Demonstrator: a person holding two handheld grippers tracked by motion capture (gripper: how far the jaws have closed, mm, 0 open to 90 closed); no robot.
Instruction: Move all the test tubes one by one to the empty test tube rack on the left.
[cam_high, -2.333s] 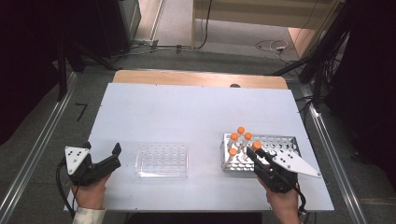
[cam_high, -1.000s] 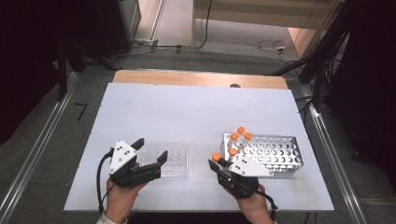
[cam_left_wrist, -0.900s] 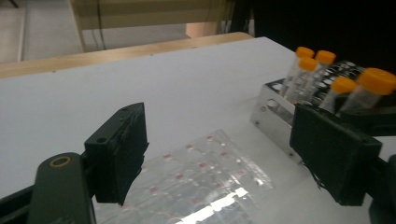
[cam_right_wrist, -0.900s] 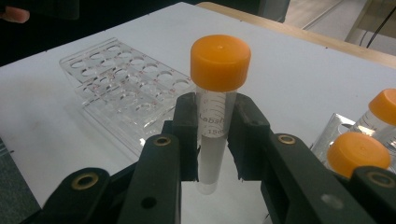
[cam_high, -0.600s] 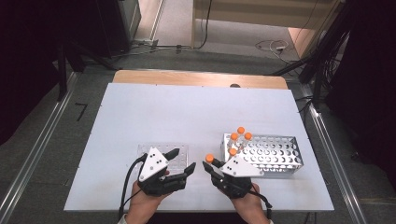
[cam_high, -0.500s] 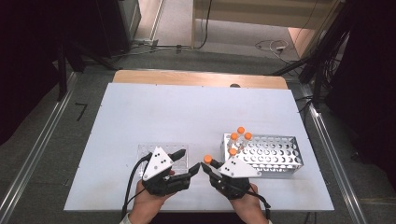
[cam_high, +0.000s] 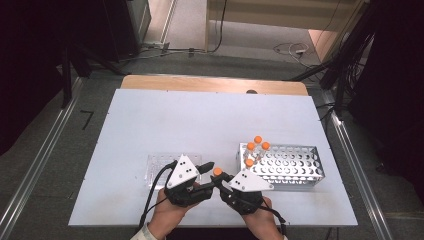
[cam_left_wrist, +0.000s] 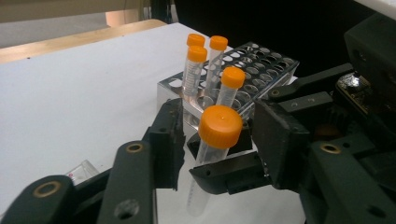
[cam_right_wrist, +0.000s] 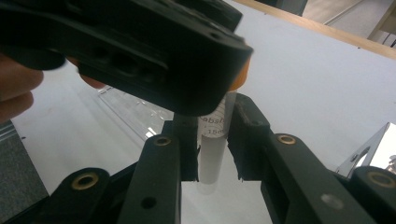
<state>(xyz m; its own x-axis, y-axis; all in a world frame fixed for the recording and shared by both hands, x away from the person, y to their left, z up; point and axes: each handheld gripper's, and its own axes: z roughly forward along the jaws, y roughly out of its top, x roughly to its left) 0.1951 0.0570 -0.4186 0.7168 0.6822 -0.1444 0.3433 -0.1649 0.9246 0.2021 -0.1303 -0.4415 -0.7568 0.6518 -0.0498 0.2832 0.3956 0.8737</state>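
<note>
tube (cam_left_wrist: 212, 154) with an orange cap (cam_left_wrist: 220, 126) stands nearly upright between the two grippers, lifted off the white counter (cam_high: 200, 120) near its front edge. much of its clear body is hidden: in the right gripper view a dark blurred block of the left gripper covers the cap and upper part, and the print on the tube is cut off.

right gripper (cam_right_wrist: 212, 140) is closed on the tube, one jaw on each side of its body. left gripper (cam_left_wrist: 217, 135) has its jaws parted around the cap; a gap shows on the left side, while on the other side contact is hard to judge, so it seems to be not yet clamped.

both hands (cam_high: 170, 212) come in from the bottom of the high view, close together, grippers angled toward each other.

metal rack (cam_high: 292, 167) sits just right of the grippers with four capped tubes (cam_high: 257, 145) at its near-left corner. clear tray (cam_high: 160, 167) lies partly under the left gripper. the counter's far and left parts lie open.
</note>
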